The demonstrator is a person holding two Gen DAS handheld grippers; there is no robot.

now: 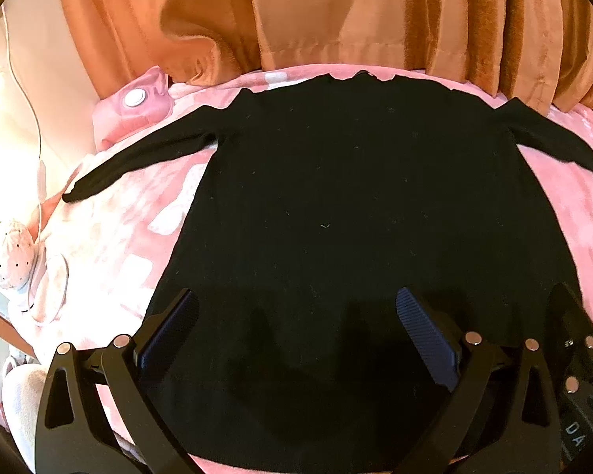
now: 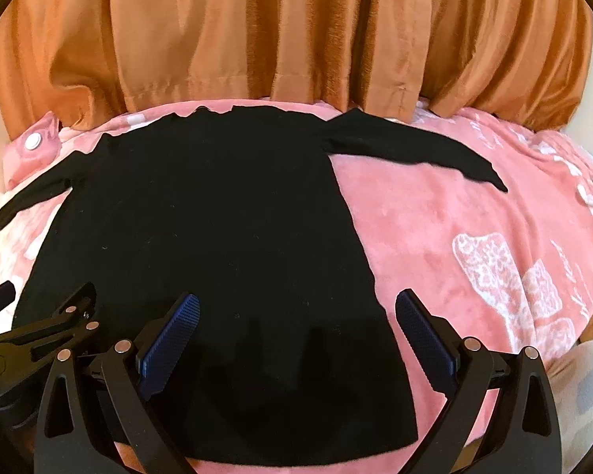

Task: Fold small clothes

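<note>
Nearest to you, both tools are sitting low at the bottom of each frame with nothing in them. Your left gripper point(image 1: 296, 331) has its jaws spread wide over the hem area of the black sweater point(image 1: 355, 197), and your right gripper point(image 2: 296, 331) is just as wide, straddling the sweater's lower right edge.

Honestly, folding hasn't started as far as I can tell. The sweater lies flat on the pink blanket point(image 2: 454, 217), body spread out through the middle of both frames. Further up, the left sleeve point(image 1: 138, 158) sticks out toward the left edge and the right sleeve point(image 2: 415, 150) angles off to the upper right, neither tucked in. So sleeves and body folds are all left. Orange curtain point(image 2: 296, 39) hangs behind it.
</note>
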